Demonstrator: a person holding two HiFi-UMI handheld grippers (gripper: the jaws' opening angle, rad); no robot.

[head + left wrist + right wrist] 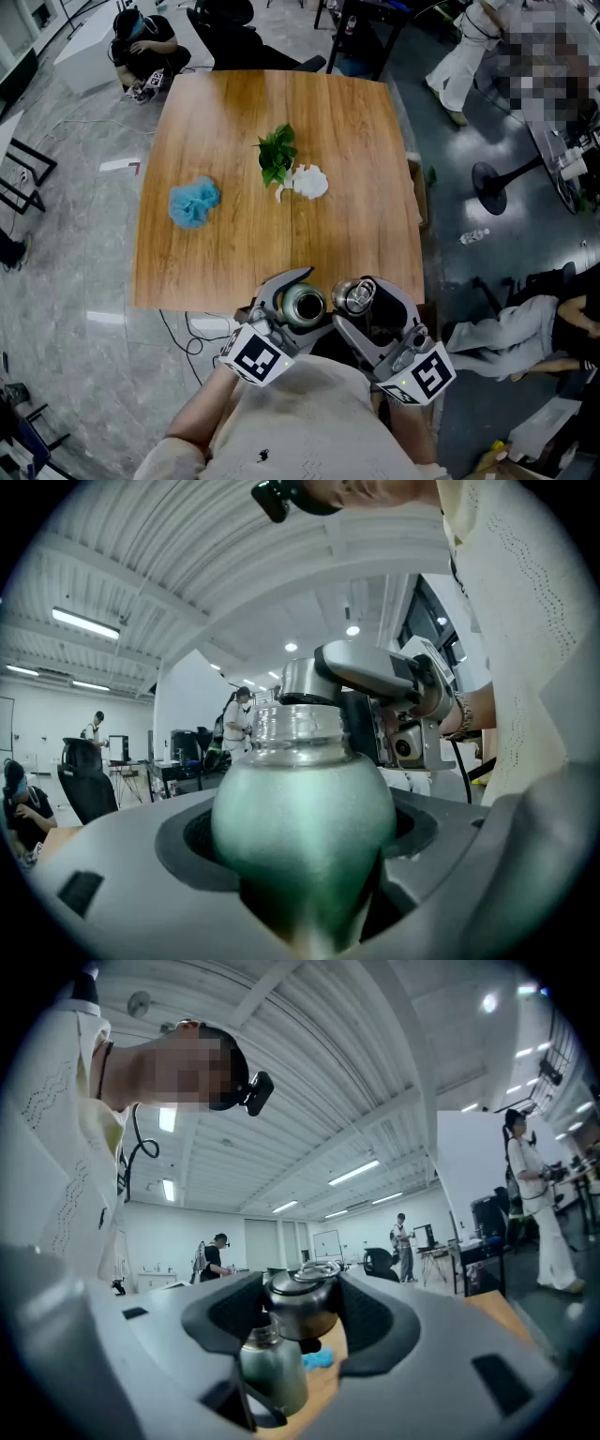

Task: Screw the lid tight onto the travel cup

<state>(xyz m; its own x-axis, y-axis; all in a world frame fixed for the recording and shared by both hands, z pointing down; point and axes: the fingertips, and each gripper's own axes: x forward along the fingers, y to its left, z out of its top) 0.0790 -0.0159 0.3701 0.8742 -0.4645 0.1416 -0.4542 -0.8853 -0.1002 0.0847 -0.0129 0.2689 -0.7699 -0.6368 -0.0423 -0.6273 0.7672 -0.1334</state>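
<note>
The green travel cup (302,306) is clamped in my left gripper (296,300), just off the wooden table's (225,122) near edge, in front of the person's chest. My right gripper (362,298) is shut on the metal lid (353,295), which sits right beside the cup. In the left gripper view the cup's body (302,827) fills the jaws, its threaded neck (298,726) points away, and the lid (305,681) hangs at the neck's end. The right gripper view shows the lid (302,1303) just above the cup (272,1369). Whether they touch I cannot tell.
On the table lie a small green plant (277,154), a white crumpled thing (307,182) and a blue fluffy cloth (193,202). A seated person (145,47) is beyond the far left corner. A stand's round base (495,187) is on the floor at right.
</note>
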